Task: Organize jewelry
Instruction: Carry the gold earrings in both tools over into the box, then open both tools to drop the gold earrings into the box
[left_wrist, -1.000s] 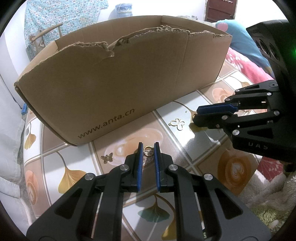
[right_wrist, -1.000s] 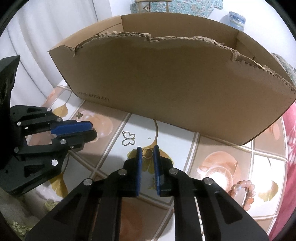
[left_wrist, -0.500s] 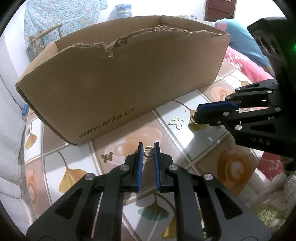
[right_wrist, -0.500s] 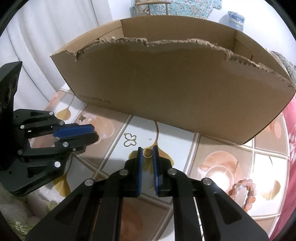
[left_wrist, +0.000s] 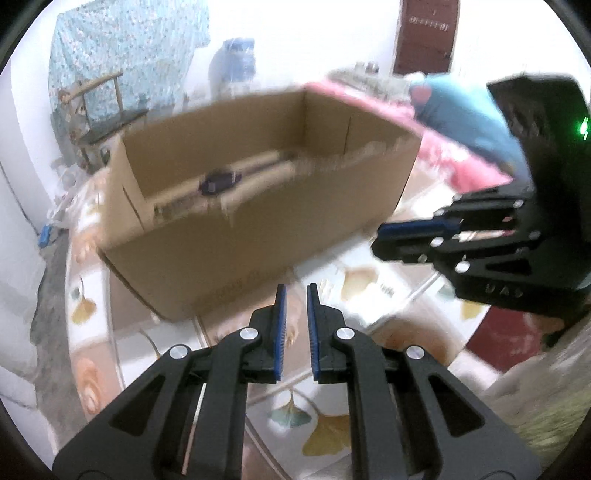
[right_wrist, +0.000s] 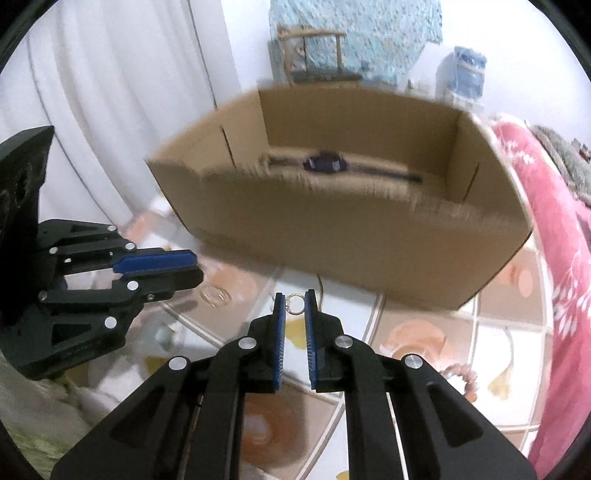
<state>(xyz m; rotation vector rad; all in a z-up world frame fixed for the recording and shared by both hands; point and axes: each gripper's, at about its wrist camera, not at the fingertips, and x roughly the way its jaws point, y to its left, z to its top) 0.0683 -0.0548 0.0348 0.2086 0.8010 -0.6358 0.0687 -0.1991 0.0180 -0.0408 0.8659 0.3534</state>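
My right gripper (right_wrist: 294, 295) is shut on a small gold ring (right_wrist: 294, 304), pinched at the very tips above the table. My left gripper (left_wrist: 294, 286) keeps the same narrow gap. Its ring is lost in motion blur, and only a gold speck (left_wrist: 291, 335) shows between the pads. Each gripper appears side-on in the other's view, the right gripper (left_wrist: 380, 240) and the left gripper (right_wrist: 195, 271). Just ahead stands an open cardboard box (left_wrist: 258, 240) (right_wrist: 351, 251). A dark blue item (left_wrist: 218, 182) (right_wrist: 325, 162) lies on its bottom.
A pink bead bracelet (right_wrist: 461, 373) lies on the ginkgo-print tablecloth (right_wrist: 498, 332) at the right. A blurred metal charm (right_wrist: 214, 295) lies below the left gripper. A pink blanket (right_wrist: 561, 229) borders the table on the right, and a chair (left_wrist: 96, 96) stands behind the box.
Both grippers have risen from the table, still shut at the same narrow gap. I now look over the box's near wall into its inside. The picture has become blurred.
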